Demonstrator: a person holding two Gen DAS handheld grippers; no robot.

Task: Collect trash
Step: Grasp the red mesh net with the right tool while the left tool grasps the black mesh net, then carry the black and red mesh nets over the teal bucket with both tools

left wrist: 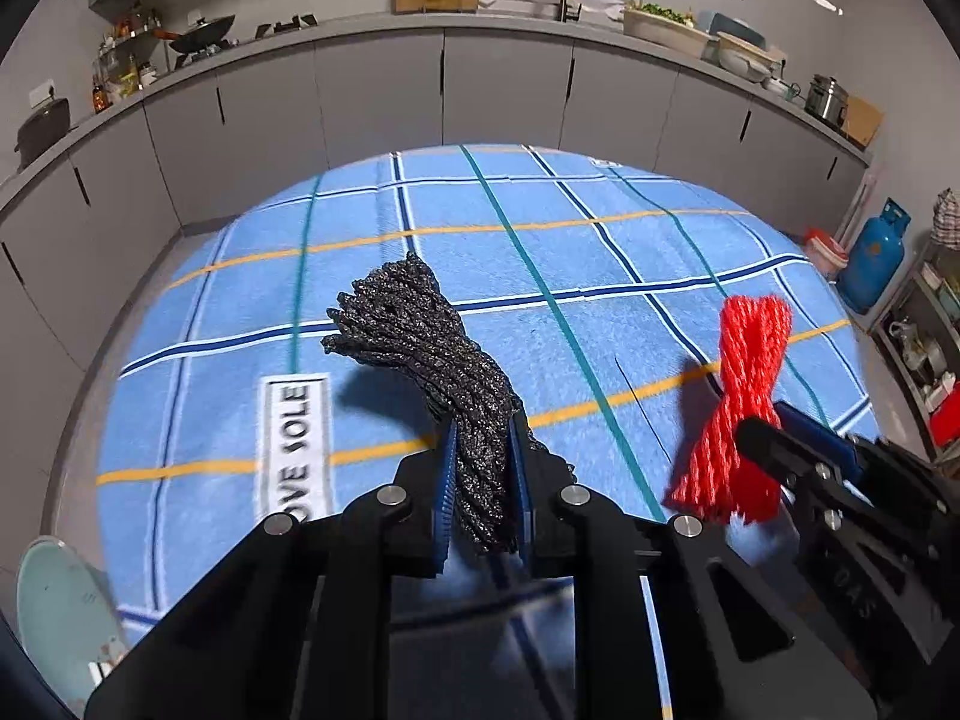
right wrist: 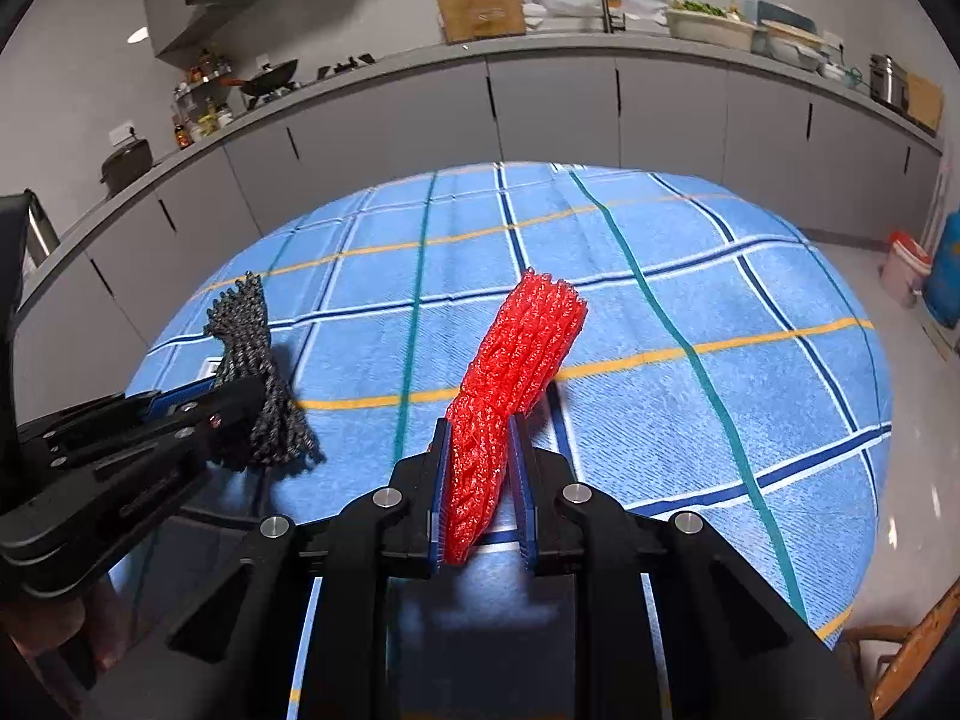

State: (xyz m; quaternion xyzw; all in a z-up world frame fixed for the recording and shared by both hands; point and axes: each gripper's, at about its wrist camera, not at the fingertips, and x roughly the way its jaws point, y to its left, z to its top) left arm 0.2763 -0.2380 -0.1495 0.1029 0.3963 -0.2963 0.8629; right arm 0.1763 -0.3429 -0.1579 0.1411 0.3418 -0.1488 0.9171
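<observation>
The black net (left wrist: 432, 354) is clamped between the pads of the left claw (left wrist: 483, 480), lifted above the blue checked cloth (left wrist: 600, 252) on the tabletop. The red net (right wrist: 516, 372) is pinched in the right claw (right wrist: 483, 474), also off the cloth. Only in the left view are a pale plate (left wrist: 54, 612) and a blue gas bottle (left wrist: 873, 258) seen; only in the right view, a wooden chair (right wrist: 918, 648).

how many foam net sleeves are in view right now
2. The dark grey foam net sleeve is clamped in the left gripper; the red foam net sleeve is clamped in the right gripper, both over the blue checked cloth.
</observation>
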